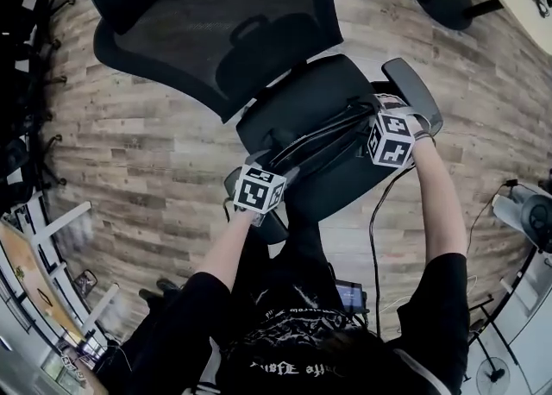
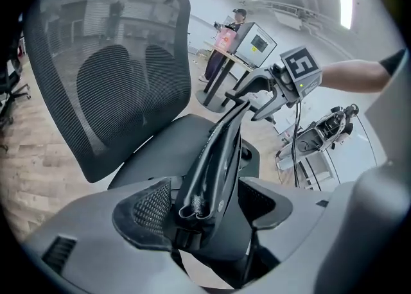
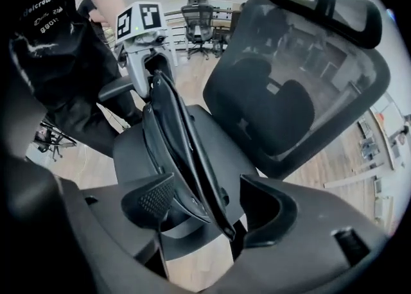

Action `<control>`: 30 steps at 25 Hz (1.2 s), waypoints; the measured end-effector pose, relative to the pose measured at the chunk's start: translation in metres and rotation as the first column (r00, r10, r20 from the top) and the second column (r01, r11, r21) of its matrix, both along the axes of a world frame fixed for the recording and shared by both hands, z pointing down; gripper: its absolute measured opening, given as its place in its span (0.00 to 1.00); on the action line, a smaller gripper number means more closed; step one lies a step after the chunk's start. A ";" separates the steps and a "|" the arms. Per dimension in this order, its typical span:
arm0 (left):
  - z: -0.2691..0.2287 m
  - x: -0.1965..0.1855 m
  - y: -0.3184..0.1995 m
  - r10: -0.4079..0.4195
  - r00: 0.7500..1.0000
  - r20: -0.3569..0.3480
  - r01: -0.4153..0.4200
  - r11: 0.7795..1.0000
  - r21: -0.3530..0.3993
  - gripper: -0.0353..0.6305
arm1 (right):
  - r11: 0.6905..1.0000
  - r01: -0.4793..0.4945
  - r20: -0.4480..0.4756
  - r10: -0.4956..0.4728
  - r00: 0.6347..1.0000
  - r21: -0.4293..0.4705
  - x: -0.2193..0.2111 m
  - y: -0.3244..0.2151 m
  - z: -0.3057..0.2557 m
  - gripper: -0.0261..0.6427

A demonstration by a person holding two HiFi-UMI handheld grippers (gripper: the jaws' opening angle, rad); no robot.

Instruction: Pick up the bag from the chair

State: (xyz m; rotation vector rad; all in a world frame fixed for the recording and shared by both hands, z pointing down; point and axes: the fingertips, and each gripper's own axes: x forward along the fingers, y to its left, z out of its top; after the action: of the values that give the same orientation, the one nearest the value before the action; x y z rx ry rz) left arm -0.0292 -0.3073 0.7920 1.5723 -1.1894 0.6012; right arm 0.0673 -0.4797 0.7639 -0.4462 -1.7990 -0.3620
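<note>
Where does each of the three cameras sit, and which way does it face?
Head view: on the person's head, facing steeply down at the chair and bag; both forearms and grippers show.
Left gripper view: on the left gripper, facing along the bag to the right gripper and its forearm.
Right gripper view: on the right gripper, facing back along the bag to the left gripper and the person's torso.
Shared: the gripper views face each other, each gripper shut on one bag end.
</note>
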 end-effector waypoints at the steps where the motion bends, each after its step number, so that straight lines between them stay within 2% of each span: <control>1: 0.004 0.000 -0.001 -0.009 1.000 0.000 0.009 1.000 -0.009 0.55 | 1.000 0.019 -0.010 -0.019 1.000 -0.011 0.000 0.000 0.006 0.53; 8: 0.030 0.007 -0.002 -0.037 0.999 -0.019 0.036 0.997 -0.062 0.55 | 0.987 0.119 -0.082 -0.128 0.988 -0.107 0.001 0.012 0.042 0.53; 10: 0.035 0.009 -0.002 -0.050 0.998 -0.030 0.048 0.996 -0.070 0.55 | 0.985 0.125 -0.089 -0.135 0.987 -0.116 0.004 0.013 0.049 0.44; 12: 0.038 0.010 -0.004 -0.053 0.998 -0.036 0.050 0.997 -0.063 0.55 | 0.986 0.117 -0.087 -0.127 0.988 -0.116 0.004 0.013 0.054 0.44; 13: 0.039 0.010 -0.005 -0.060 0.997 -0.041 0.057 0.997 -0.056 0.55 | 0.987 0.108 -0.087 -0.119 0.989 -0.118 0.004 0.013 0.055 0.38; 14: 0.039 0.010 -0.006 -0.073 0.996 -0.049 0.070 0.996 -0.049 0.52 | 0.988 0.099 -0.090 -0.110 0.990 -0.121 0.005 0.013 0.056 0.36; 16: 0.040 0.008 -0.008 -0.103 0.992 -0.067 0.100 0.994 -0.045 0.32 | 0.988 0.095 -0.104 -0.108 0.989 -0.122 0.006 0.015 0.057 0.28; 17: 0.040 0.007 -0.008 -0.109 0.992 -0.071 0.106 0.993 -0.046 0.26 | 0.988 0.104 -0.110 -0.117 0.987 -0.118 0.006 0.015 0.057 0.23; 20: 0.040 0.010 -0.008 -0.069 0.995 -0.071 0.067 0.997 -0.033 0.18 | 0.984 0.144 -0.135 -0.157 0.978 -0.100 0.009 0.015 0.055 0.15; 23: 0.039 0.014 -0.003 -0.026 0.997 -0.071 0.025 1.000 -0.013 0.15 | 0.982 0.156 -0.158 -0.172 0.972 -0.104 0.011 0.020 0.054 0.12; 30: 0.029 0.014 0.003 -0.038 0.995 -0.097 0.036 0.999 -0.016 0.14 | 0.985 0.113 -0.197 -0.137 0.971 -0.127 0.019 0.031 0.040 0.11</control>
State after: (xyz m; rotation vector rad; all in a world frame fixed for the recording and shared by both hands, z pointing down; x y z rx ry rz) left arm -0.0151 -0.3043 0.8212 1.5468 -1.1363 0.5022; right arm 0.0863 -0.4486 0.8039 -0.6575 -1.5998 -0.2891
